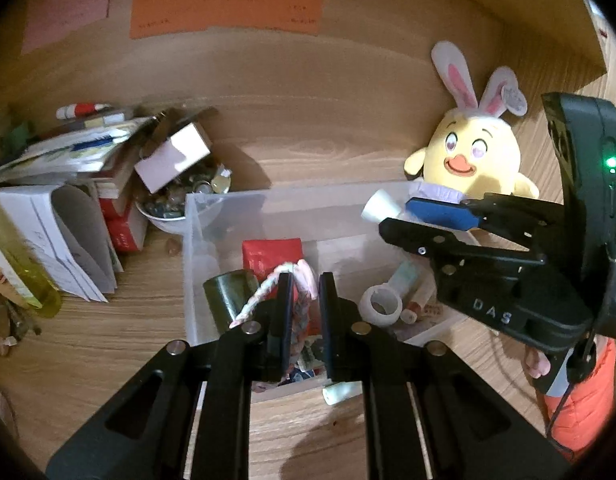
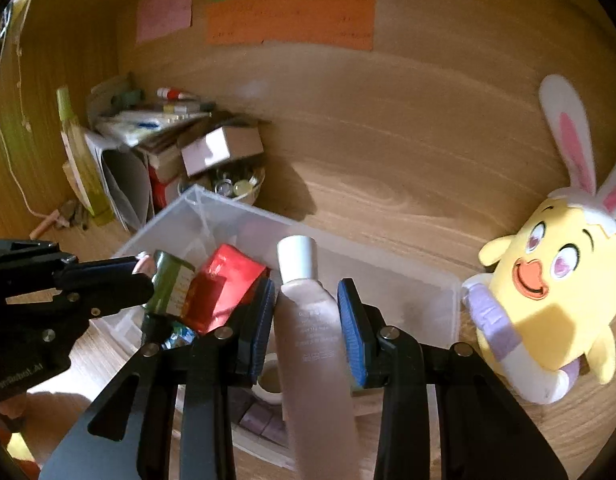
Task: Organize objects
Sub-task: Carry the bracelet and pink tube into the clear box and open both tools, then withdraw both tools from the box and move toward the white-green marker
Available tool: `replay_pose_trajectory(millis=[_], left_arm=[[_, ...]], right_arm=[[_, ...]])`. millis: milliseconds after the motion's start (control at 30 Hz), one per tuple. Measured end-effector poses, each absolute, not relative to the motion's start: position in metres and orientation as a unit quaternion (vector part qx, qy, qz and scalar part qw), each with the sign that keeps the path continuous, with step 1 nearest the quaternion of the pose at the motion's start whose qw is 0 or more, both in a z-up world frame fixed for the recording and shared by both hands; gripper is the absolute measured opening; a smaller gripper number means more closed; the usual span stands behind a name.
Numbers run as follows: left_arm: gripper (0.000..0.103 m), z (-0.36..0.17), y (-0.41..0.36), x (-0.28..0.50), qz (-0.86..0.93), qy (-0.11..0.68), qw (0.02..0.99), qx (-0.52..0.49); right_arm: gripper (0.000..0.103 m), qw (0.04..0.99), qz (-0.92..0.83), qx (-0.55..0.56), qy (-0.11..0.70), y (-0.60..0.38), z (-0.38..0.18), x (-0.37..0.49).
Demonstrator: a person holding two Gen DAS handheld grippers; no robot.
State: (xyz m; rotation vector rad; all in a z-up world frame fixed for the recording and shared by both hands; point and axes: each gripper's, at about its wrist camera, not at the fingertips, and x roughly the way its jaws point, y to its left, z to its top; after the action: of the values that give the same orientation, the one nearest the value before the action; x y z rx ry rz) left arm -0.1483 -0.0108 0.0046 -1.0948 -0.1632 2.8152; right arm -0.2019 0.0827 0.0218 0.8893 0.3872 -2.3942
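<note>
A clear plastic bin (image 1: 196, 240) (image 2: 440, 304) stands on the wooden desk and holds a red pouch (image 1: 272, 258) (image 2: 224, 284), a dark green can (image 1: 228, 298) (image 2: 170, 284), a white tape roll (image 1: 382, 304) and small items. My left gripper (image 1: 302, 304) hangs over the bin, shut on a pink-and-white twisted rope (image 1: 268, 288). My right gripper (image 2: 308, 312) is shut on a frosted pinkish bottle (image 2: 312, 332) with a white cap, held above the bin; the right gripper also shows in the left wrist view (image 1: 440, 220).
A yellow chick plush with bunny ears (image 1: 472, 160) (image 2: 548, 300) sits right of the bin. A stack of books, papers and a box (image 1: 88, 184) (image 2: 156, 152), a bowl of small items (image 1: 176, 200) and a yellow-green bottle (image 2: 80, 152) crowd the left. Coloured notes (image 2: 288, 16) hang on the back wall.
</note>
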Motion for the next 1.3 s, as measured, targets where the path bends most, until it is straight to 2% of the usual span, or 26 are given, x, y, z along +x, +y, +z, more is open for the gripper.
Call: replay_pose_trajectory(millis=[333,433,500,533,633,700,800,1000,1067,1133,1300], left_arm=[[0.012,-0.008,-0.009,-0.156,0.922,-0.052,0.061,-0.38],[0.023,-0.008,-0.011,-0.155,0.921,-0.055,0.059,-0.381],[0.03,-0.006,-0.013,-0.153,0.923,-0.057,0.058,-0.377],[0.035,-0.004,-0.013,-0.152,0.924,-0.057,0.057,-0.374],[0.059,0.001,-0.014,-0.147,0.93,-0.053,0.046,-0.361],[0.061,0.004,-0.014,-0.144,0.934,-0.048,0.038,-0.352],[0.063,0.008,-0.016,-0.141,0.934,-0.048,0.04,-0.351],[0.072,0.02,-0.017,-0.124,0.94,-0.038,0.04,-0.336],[0.079,0.023,-0.015,-0.116,0.943,-0.031,0.04,-0.33],[0.083,0.027,-0.014,-0.108,0.945,-0.023,0.039,-0.324],[0.086,0.027,-0.016,-0.089,0.946,-0.018,0.035,-0.322]], right_arm=[[0.028,0.293,-0.874,0.353,0.16,0.067,0.002,-0.204],[0.029,0.291,-0.869,0.364,0.166,0.065,-0.003,-0.205],[0.035,0.289,-0.868,0.368,0.169,0.065,-0.004,-0.206],[0.037,0.287,-0.868,0.368,0.17,0.066,-0.004,-0.206],[0.051,0.276,-0.876,0.358,0.17,0.069,0.0,-0.206],[0.062,0.267,-0.882,0.349,0.17,0.071,0.004,-0.205],[0.072,0.248,-0.891,0.336,0.177,0.075,0.01,-0.203],[0.076,0.232,-0.903,0.313,0.185,0.084,0.026,-0.189],[0.081,0.235,-0.904,0.308,0.181,0.088,0.031,-0.183],[0.082,0.241,-0.905,0.303,0.175,0.092,0.036,-0.174],[0.083,0.256,-0.911,0.283,0.159,0.105,0.048,-0.148]])
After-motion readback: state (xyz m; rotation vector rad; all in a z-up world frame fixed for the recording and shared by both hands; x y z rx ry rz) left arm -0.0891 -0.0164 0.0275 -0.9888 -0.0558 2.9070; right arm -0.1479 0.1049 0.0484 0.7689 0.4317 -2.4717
